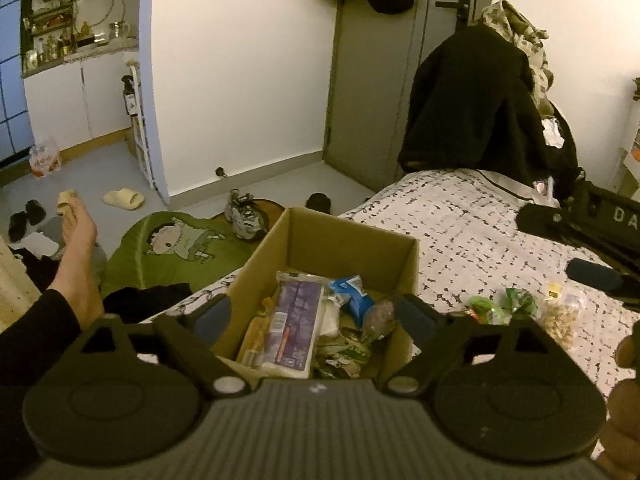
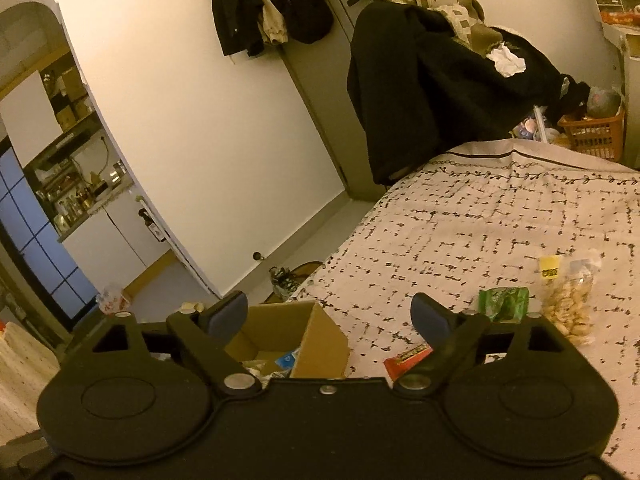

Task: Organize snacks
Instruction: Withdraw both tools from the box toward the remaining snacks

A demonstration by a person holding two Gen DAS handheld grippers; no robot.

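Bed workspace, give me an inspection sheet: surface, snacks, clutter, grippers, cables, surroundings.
Surface: patterned bedspread, mostly bare.
Job's things: open cardboard box at the bed edge, holding a purple packet, a blue packet and other wrappers; still on the bed are a green packet, a bag of nuts and a red bar.
Clutter: black coat heaped at the bed's far end.
Grippers: left gripper open over the box, empty; right gripper open, empty.
Cables: nothing seen.
Surroundings: green floor mat, shoes, slippers, kitchen nook.
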